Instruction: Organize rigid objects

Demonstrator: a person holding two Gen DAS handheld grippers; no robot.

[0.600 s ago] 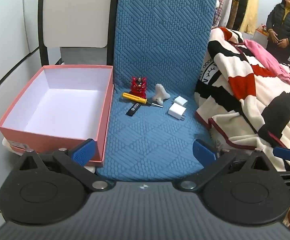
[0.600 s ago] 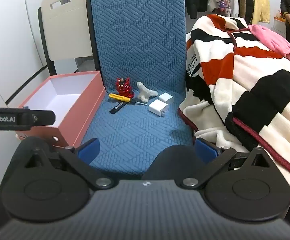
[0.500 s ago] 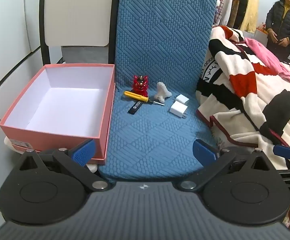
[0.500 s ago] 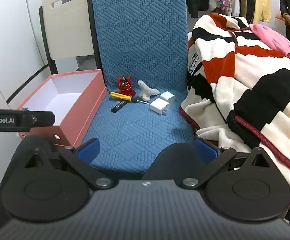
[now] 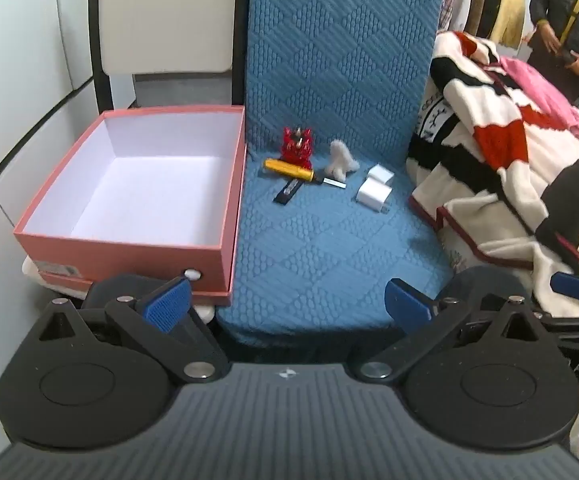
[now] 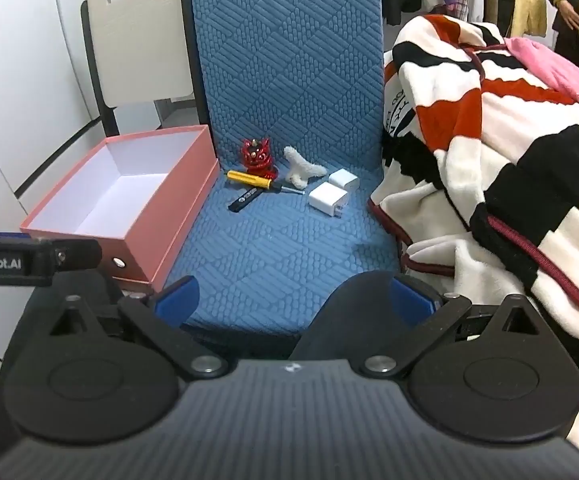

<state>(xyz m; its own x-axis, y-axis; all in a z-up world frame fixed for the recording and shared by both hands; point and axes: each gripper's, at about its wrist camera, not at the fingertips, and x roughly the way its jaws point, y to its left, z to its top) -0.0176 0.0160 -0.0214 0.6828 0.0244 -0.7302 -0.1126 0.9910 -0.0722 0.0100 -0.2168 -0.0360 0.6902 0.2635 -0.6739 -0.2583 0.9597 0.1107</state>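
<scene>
An empty pink box (image 5: pixel 225 208) with a white inside stands left of a blue quilted seat (image 5: pixel 329 256). At the seat's back lie a red lion figure (image 5: pixel 298 148), a yellow screwdriver (image 5: pixel 289 169), a black flat stick (image 5: pixel 288 193), a white coral-like piece (image 5: pixel 340 160) and two white chargers (image 5: pixel 373 196). The same group shows in the right wrist view (image 6: pixel 289 184). My left gripper (image 5: pixel 287 300) is open and empty, at the seat's front edge. My right gripper (image 6: pixel 293 298) is open and empty, also at the front edge.
A striped blanket (image 5: pixel 509 168) with a pink cloth (image 5: pixel 537 84) is piled right of the seat. A beige chair back (image 5: pixel 165 16) stands behind the box. A person (image 5: pixel 569 12) stands at far right. White cabinet wall (image 5: pixel 17 60) is at left.
Both grippers have moved slightly forward and to the left; the box and the small objects look a little nearer. Nothing was grasped.
</scene>
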